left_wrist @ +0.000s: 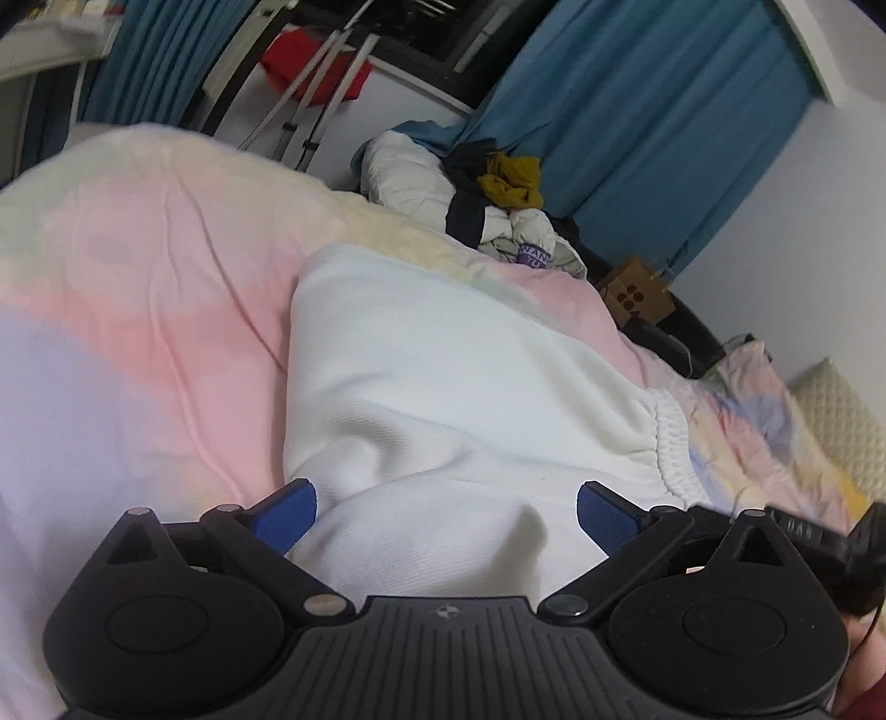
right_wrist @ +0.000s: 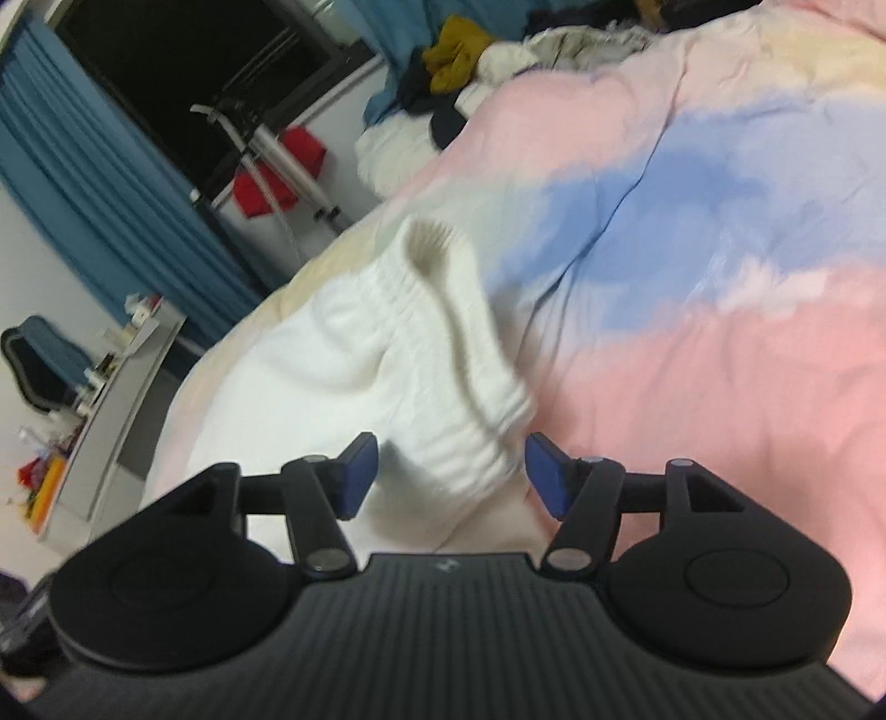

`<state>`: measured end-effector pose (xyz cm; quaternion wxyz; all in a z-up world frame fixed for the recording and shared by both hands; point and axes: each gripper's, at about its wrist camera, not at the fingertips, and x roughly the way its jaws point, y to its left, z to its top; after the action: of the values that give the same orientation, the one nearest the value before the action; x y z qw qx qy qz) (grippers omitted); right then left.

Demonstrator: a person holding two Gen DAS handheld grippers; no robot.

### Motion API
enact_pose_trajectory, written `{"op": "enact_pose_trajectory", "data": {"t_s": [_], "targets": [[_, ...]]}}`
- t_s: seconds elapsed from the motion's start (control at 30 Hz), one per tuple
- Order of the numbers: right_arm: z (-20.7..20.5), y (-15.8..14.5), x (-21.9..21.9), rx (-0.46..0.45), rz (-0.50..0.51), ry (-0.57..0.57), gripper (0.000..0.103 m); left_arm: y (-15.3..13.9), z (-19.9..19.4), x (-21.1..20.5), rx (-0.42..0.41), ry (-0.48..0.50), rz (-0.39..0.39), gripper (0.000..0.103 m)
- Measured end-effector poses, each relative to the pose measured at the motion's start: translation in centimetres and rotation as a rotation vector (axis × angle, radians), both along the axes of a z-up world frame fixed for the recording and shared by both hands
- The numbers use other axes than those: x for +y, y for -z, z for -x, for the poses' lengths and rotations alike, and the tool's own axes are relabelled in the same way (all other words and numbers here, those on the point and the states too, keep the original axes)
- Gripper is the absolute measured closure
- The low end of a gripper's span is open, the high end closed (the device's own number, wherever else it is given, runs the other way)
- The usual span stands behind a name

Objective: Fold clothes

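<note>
1. Two grippers work over one white garment (left_wrist: 443,387) lying on the pastel bed cover (left_wrist: 138,332).
2. Left gripper (left_wrist: 446,512) stands spread, its blue pads clear of the cloth; a raised fold of the garment sits between them, and the body runs away toward 12 o'clock, with the ribbed elastic band (left_wrist: 673,448) at about 2 o'clock.
3. Right gripper (right_wrist: 451,471) is also spread, the ribbed band (right_wrist: 459,343) bunched between the pads; blur hides whether either pad touches it. The band's long axis climbs from the gripper toward 12 o'clock.
4. My judgement: the right gripper is nearer the band, so any next pinch on that edge falls to it.
5. No containers show; a loose clothes pile (right_wrist: 459,50) sits at the bed's far end.
</note>
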<state>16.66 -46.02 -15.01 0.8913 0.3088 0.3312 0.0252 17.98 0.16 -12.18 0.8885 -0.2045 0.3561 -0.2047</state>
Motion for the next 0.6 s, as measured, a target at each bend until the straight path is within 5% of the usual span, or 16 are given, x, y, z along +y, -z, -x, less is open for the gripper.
{"op": "enact_pose_trajectory", "data": {"t_s": [0.07, 0.3, 0.47, 0.6], "targets": [[-0.1, 0.3, 0.7, 0.008, 0.017, -0.021, 0.025, 0.4, -0.3, 0.5, 0.014, -0.014, 0.017, 0.001], [-2.6, 4.3, 0.9, 0.069, -0.095, -0.077, 0.023, 1.4, -1.1, 1.8, 0.052, -0.040, 0.052, 0.001], [-2.0, 2.9, 0.1, -0.056, -0.279, -0.073, 0.023, 2.0, -1.7, 1.8, 0.076, -0.051, 0.065, 0.001], [-1.6, 1.3, 1.1, -0.116, -0.234, -0.096, 0.023, 2.4, -1.9, 1.9, 0.087, -0.055, 0.085, 0.000]]}}
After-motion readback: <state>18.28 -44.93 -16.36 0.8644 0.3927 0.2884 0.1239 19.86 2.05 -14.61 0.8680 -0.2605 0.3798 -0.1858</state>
